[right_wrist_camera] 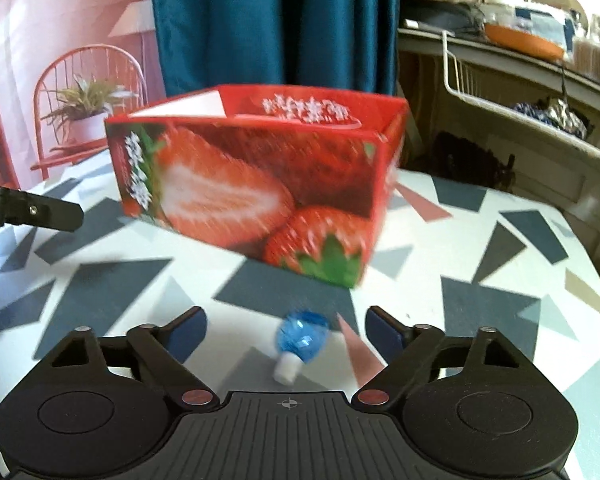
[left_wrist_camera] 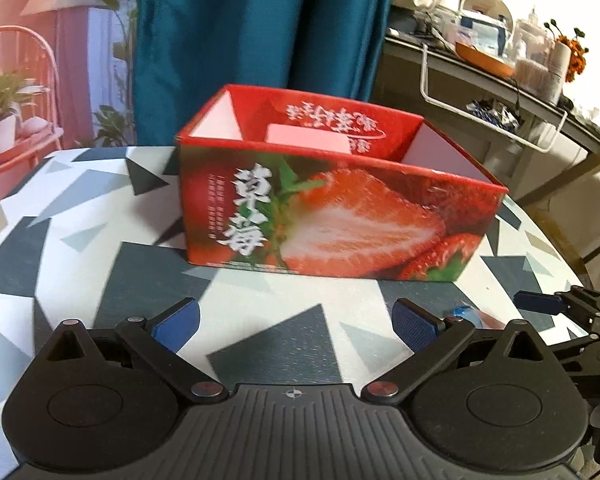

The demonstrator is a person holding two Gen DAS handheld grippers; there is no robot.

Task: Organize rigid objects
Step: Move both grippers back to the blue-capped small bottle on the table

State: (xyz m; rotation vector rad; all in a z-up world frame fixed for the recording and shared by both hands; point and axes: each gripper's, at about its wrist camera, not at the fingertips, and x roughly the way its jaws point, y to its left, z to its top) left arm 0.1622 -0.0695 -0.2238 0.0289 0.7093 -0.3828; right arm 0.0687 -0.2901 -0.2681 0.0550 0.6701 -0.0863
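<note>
An open-topped red cardboard box printed with strawberries (right_wrist_camera: 256, 184) stood upright. A small blue translucent plastic bottle with a white cap (right_wrist_camera: 300, 340) lay on its side at the box's 5 o'clock, cap pointing toward 7 o'clock.

Staged home corner: teal curtain (left_wrist_camera: 260, 32), printed patio backdrop (left_wrist_camera: 40, 60), cluttered shelf (left_wrist_camera: 500, 72), patterned table (left_wrist_camera: 100, 248)

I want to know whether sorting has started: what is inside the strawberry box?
Inside the strawberry box a pale pink flat panel and white inner walls show. Its front wall covers the floor, so any items lying there are hidden.
</note>
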